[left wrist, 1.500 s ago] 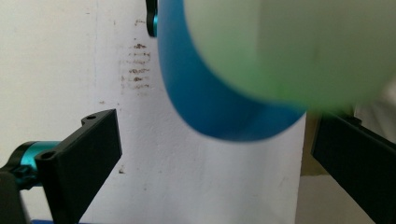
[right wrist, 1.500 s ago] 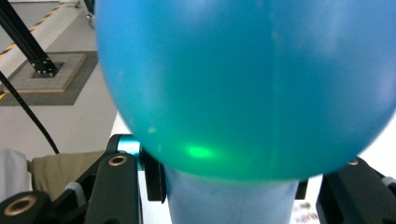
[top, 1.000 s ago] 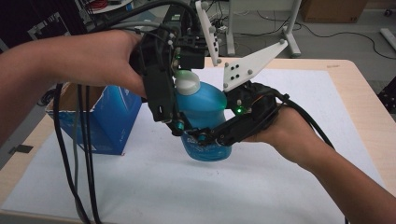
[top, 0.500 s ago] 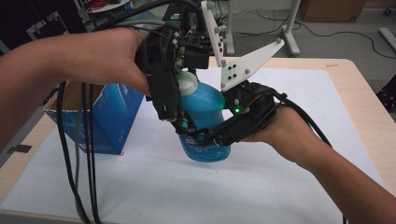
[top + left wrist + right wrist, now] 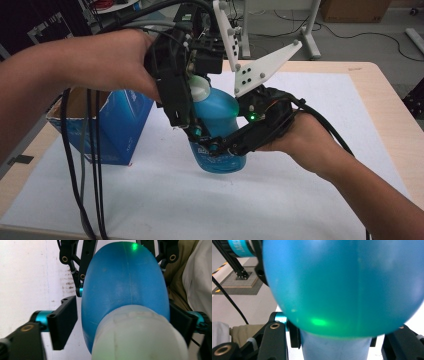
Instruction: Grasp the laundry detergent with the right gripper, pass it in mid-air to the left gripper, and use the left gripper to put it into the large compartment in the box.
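Bottle (image 5: 216, 112) stands on the white mat (image 5: 300, 190). Your right gripper (image 5: 212, 148) squeezes its body to keep it steady. Your left gripper (image 5: 192, 131) has been closing around the top, but a gap shows, so nothing is pinched yet.

The blue bottle (image 5: 216, 112) is showing glossy, translucent plastic, its white cap (image 5: 140, 336) looking smooth and faintly waxy. At the left of the frame, the blue box (image 5: 117, 127) is looking like glossy cardboard, and the worktop (image 5: 385, 85) is showing pale wood under a matt white sheet (image 5: 165, 200).

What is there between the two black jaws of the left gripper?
The blue bottle, just below its white cap, sits between the jaws of the left gripper, which have just been closing. The left gripper view shows this.
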Demonstrator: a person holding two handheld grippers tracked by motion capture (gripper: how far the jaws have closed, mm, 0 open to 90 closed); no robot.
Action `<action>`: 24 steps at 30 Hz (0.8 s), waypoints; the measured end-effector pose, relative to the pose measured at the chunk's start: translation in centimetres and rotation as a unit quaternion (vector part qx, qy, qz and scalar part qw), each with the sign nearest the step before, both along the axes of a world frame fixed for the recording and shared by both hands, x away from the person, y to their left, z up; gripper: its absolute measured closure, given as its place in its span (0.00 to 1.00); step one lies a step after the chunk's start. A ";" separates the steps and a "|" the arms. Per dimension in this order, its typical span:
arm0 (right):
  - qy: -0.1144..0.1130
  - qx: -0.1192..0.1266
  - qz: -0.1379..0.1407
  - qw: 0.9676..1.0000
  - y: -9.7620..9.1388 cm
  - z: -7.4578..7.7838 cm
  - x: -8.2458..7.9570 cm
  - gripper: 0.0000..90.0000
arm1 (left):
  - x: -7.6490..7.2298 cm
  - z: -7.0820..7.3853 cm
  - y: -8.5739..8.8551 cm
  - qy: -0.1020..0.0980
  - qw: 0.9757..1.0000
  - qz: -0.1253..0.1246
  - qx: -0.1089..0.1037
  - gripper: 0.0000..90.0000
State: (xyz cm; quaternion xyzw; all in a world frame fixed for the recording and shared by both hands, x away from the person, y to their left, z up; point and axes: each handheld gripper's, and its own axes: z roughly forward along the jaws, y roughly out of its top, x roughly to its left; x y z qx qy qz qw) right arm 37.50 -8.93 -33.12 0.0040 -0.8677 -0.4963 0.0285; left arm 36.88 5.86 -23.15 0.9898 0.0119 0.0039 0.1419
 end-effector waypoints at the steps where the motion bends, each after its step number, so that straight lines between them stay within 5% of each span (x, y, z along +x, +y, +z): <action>1: 0.000 0.000 0.000 1.000 0.0 0.0 0.0 0.51 | 0.0 0.0 0.0 0.000 1.000 0.000 0.000 0.27; 24: 0.006 -0.001 0.008 1.000 0.2 -0.3 -0.2 0.51 | -0.3 0.0 0.0 0.003 1.000 -0.020 0.004 0.41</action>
